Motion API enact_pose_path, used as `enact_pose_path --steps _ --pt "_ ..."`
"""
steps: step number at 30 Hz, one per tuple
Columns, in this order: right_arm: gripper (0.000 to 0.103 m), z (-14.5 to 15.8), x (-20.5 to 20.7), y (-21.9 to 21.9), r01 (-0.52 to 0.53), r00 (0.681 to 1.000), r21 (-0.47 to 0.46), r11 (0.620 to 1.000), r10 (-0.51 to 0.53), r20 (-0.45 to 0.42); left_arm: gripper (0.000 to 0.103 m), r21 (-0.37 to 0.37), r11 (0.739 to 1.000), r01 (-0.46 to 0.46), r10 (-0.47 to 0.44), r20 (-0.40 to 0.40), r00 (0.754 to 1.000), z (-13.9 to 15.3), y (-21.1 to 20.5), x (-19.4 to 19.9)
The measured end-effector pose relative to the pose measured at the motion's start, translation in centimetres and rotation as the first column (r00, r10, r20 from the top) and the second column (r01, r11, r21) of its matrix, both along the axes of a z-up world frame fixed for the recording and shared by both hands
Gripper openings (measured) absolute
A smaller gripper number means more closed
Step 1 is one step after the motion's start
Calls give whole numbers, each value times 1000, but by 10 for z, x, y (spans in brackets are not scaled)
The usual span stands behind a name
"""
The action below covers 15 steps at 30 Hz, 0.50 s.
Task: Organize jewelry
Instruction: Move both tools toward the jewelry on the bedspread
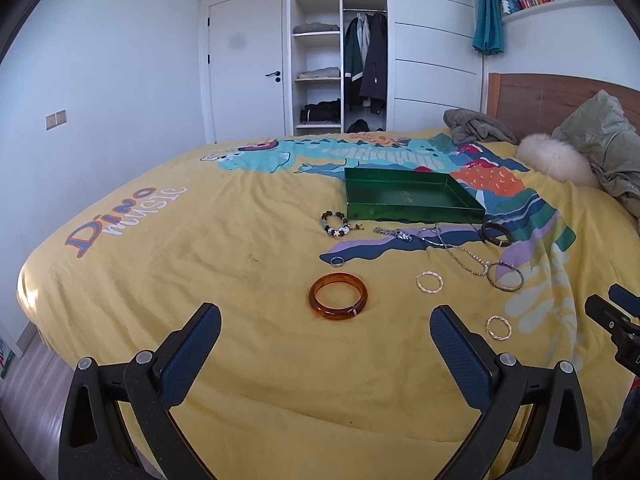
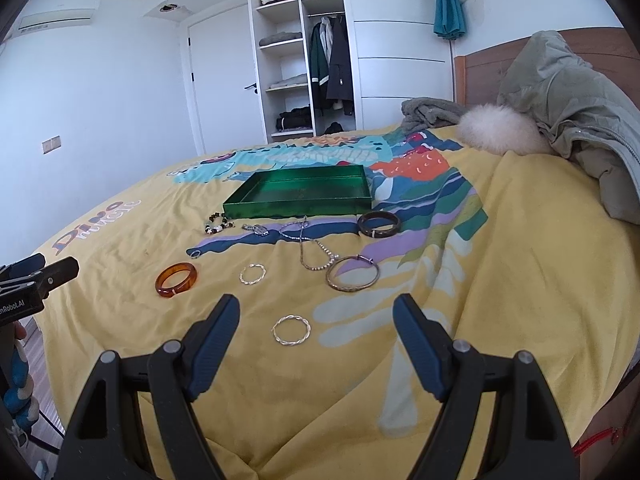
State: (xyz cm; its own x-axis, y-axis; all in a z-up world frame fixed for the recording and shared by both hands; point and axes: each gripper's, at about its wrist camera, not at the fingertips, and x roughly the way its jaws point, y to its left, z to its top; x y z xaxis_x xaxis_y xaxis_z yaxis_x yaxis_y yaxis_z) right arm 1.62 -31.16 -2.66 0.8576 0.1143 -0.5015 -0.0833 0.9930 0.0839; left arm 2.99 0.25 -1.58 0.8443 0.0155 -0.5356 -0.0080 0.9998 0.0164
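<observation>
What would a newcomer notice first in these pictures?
First the bright yellow bedspread with its dinosaur print, and the empty green tray lying mid-bed. Next, the jewelry spread before the tray: an amber bangle ahead of the open left tongs, a twisted silver ring between the open right tongs.

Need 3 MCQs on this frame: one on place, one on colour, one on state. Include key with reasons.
1. Where does the amber bangle lie?
A. in the tray
B. on the yellow bedspread, ahead of the left tool
C. on the pillow

2. What colour is the tray?
A. green
B. red
C. white

3. What state is the right tool in?
A. shut on a ring
B. shut on nothing
C. open, holding nothing

Key: 1 B, the bangle rests on the cover just beyond the left tool's spread fingers. 2 A, the tray's walls and floor are green. 3 C, its fingers stand wide apart with a twisted silver ring lying untouched on the cover between them.
</observation>
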Motion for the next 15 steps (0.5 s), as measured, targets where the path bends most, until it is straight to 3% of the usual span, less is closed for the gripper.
enact_pose_path --steps 15 --pt "78 -10 9 -1 -43 999 21 999 43 -15 103 22 1000 7 -6 -45 999 -9 -7 13"
